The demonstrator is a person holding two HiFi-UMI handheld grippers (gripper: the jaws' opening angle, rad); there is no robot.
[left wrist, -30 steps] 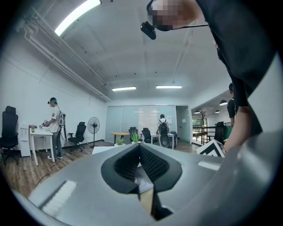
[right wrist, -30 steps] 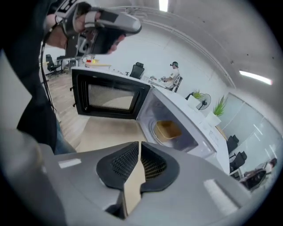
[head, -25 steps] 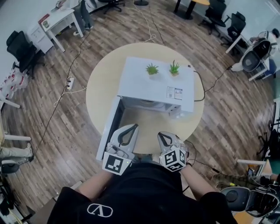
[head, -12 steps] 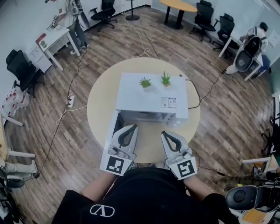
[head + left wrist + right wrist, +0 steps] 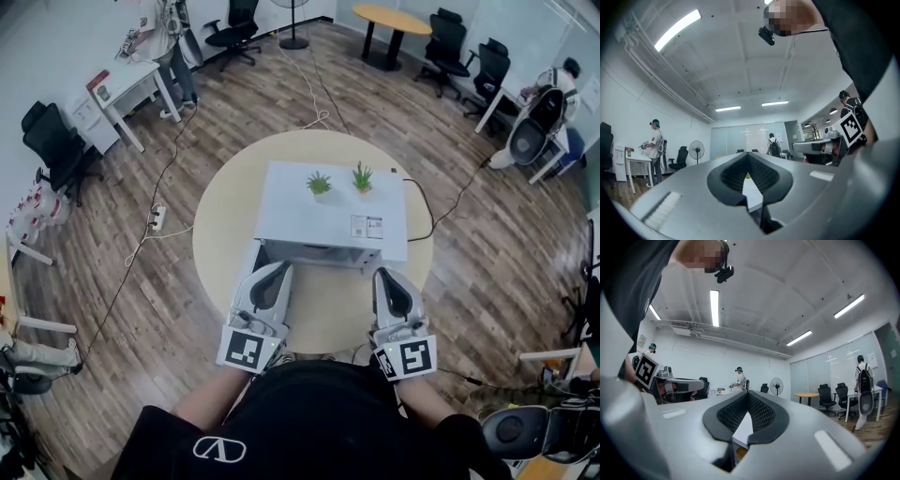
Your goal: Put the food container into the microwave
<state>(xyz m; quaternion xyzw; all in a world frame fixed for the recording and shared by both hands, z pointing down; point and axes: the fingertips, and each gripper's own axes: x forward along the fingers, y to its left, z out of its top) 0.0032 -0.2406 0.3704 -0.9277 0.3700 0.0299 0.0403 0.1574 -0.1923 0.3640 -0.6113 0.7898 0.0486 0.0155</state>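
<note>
On the round table (image 5: 211, 234) stands a white microwave (image 5: 328, 211), its front facing the person. Two small potted plants (image 5: 319, 184) sit on its top. The microwave door (image 5: 249, 267) hangs open at the left side, and the left gripper covers most of it.

Left gripper (image 5: 279, 267): held level over the near part of the table, just before the open front, tips towards the microwave. In the left gripper view its jaws are pressed together at the tips, with nothing between the pads (image 5: 733, 176). Its marker cube (image 5: 246, 349) sits close to the person's body.

Right gripper (image 5: 386, 274): held level beside the left one, well apart from it, in front of the microwave's right half. In the right gripper view its jaws are likewise pressed together and carry nothing.

Food container: cannot be located with certainty in any view, and neither gripper holds it. The right gripper view shows the white microwave through the gap under the pads. Below that is a small orange-brown patch (image 5: 740, 453) that is too small to identify.

Background: wood floor (image 5: 141, 309), office chairs and desks.
</note>
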